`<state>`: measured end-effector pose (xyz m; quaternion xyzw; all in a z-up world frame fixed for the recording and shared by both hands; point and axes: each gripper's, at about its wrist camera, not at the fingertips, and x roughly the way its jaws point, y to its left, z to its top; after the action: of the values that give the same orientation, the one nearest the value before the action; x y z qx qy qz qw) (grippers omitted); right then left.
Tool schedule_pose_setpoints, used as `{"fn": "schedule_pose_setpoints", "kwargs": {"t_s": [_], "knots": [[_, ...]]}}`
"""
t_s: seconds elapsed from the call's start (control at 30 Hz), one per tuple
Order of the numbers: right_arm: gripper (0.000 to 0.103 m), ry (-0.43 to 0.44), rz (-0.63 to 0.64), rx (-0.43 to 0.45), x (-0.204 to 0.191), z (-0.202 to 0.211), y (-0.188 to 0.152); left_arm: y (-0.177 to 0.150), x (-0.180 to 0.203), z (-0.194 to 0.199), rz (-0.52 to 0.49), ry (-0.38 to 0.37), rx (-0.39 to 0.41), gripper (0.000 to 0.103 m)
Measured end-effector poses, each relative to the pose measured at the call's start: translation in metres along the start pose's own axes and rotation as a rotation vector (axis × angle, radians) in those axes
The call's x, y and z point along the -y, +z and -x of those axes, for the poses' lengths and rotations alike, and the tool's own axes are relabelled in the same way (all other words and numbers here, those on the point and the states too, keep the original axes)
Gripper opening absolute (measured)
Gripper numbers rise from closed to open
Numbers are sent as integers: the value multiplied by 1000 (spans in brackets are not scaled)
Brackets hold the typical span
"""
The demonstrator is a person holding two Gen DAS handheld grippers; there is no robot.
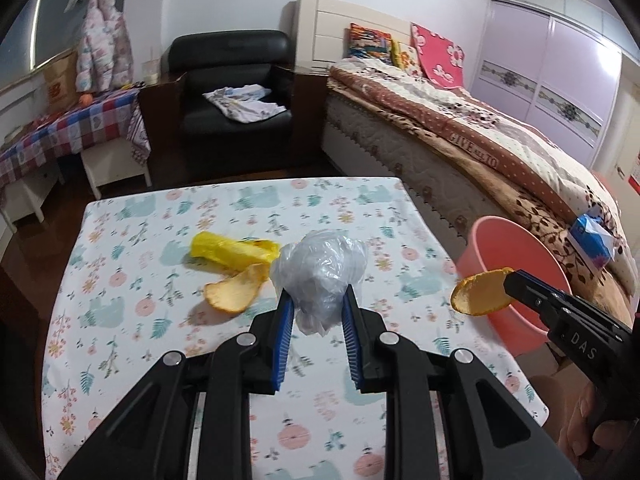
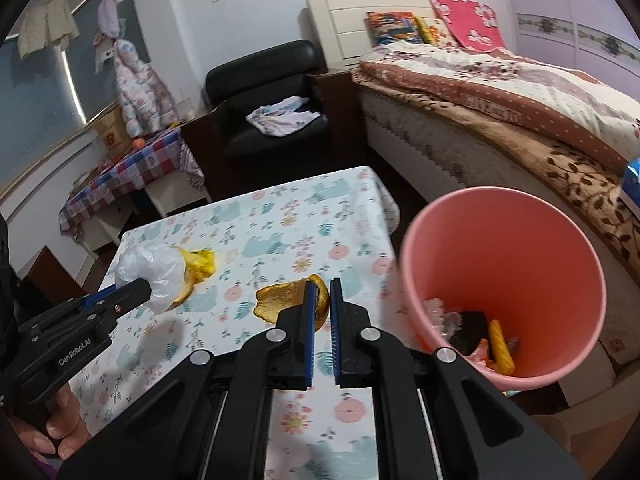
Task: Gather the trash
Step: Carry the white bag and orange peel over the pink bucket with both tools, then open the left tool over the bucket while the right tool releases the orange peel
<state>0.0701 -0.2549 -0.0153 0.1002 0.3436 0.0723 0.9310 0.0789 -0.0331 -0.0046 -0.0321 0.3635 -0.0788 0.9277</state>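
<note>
My left gripper [image 1: 318,294] is shut on a crumpled clear plastic bag [image 1: 320,272], held just above the floral table [image 1: 132,216]. On the cloth behind it lie a yellow plastic bag [image 1: 234,250] and a curled orange peel [image 1: 236,290]. My right gripper [image 2: 322,284] is shut on another piece of orange peel [image 2: 280,300], near the table's right edge and left of the pink bin [image 2: 500,240]. Several bits of trash lie in the bin's bottom. Each view shows the other gripper: the right gripper [image 1: 510,280] with its peel [image 1: 478,292], and the left gripper [image 2: 146,288] with the clear bag [image 2: 150,268].
The pink bin [image 1: 516,248] stands on the floor between the table and a bed [image 1: 480,128]. A blue tissue pack [image 1: 592,240] lies on the bed. A black armchair [image 1: 236,92] and a checked-cloth table [image 1: 68,128] stand beyond the table's far edge.
</note>
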Motion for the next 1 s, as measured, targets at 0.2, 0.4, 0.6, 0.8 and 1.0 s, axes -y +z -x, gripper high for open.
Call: {"fn": "schedule_pose_setpoints", "kwargs": {"t_s": [0.2,0.4,0.6,0.8,1.0], "knots": [[7,-34,-56,18,28,6,1,5,27,-3,-52,-20,4,23],[7,-66,-103,37,53,14,1,8,53,-7,-93,-41,5,23],[7,-90,-147,44,74,19,-1,10,77,-14,-132,-54,-3,23],[7,-104,-175,37,90,18,-5,11,96,-19,-165,-64,-8,23],[7,-121,-197,37,102,18,-9,12,113,-26,-193,-74,-17,23]]}}
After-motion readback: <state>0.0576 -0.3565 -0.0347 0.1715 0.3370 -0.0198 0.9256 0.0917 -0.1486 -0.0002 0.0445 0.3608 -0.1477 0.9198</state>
